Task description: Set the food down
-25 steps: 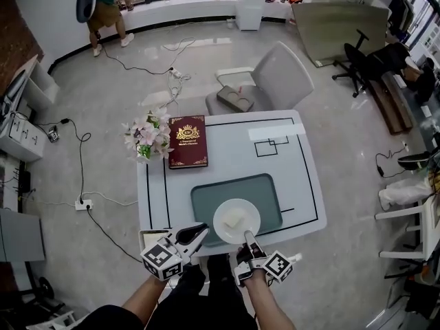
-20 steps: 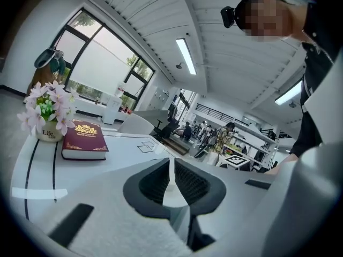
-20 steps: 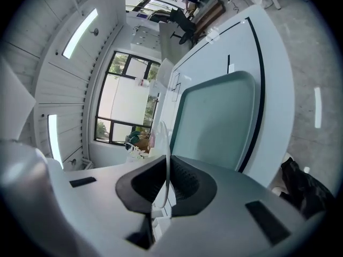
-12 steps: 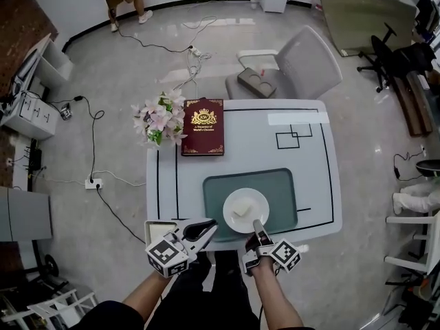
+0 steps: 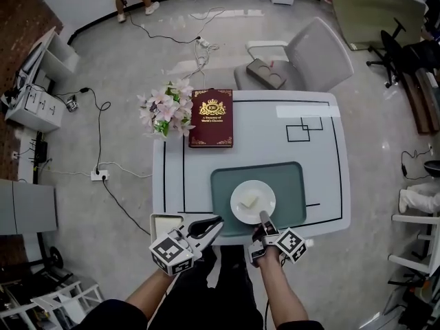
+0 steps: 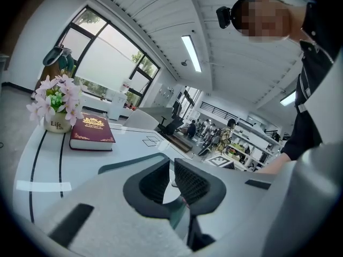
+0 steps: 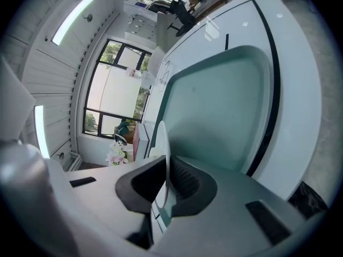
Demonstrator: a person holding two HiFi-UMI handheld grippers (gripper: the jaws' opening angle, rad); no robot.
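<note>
A white plate (image 5: pixel 240 210) with a pale piece of food (image 5: pixel 251 199) is over the teal tray (image 5: pixel 289 181) near the table's front edge. My right gripper (image 5: pixel 262 216) is shut on the plate's near rim. In the right gripper view the rim (image 7: pixel 162 138) runs edge-on between the jaws (image 7: pixel 167 167), with the tray (image 7: pixel 225 100) beyond. Whether the plate rests on the tray I cannot tell. My left gripper (image 5: pixel 214 222) hangs shut and holds nothing at the table's front left, and its pads (image 6: pixel 185 178) stand close together.
A dark red book (image 5: pixel 212 117) and a pot of pink flowers (image 5: pixel 167 107) stand at the table's far left. A white box (image 5: pixel 165 222) is at the near left corner of the table (image 5: pixel 330 205). A grey chair (image 5: pixel 309 57) stands behind, and cables lie on the floor.
The right gripper has carried the plate a little farther in over the tray. The left gripper has kept its place beside it. The head view has shifted.
</note>
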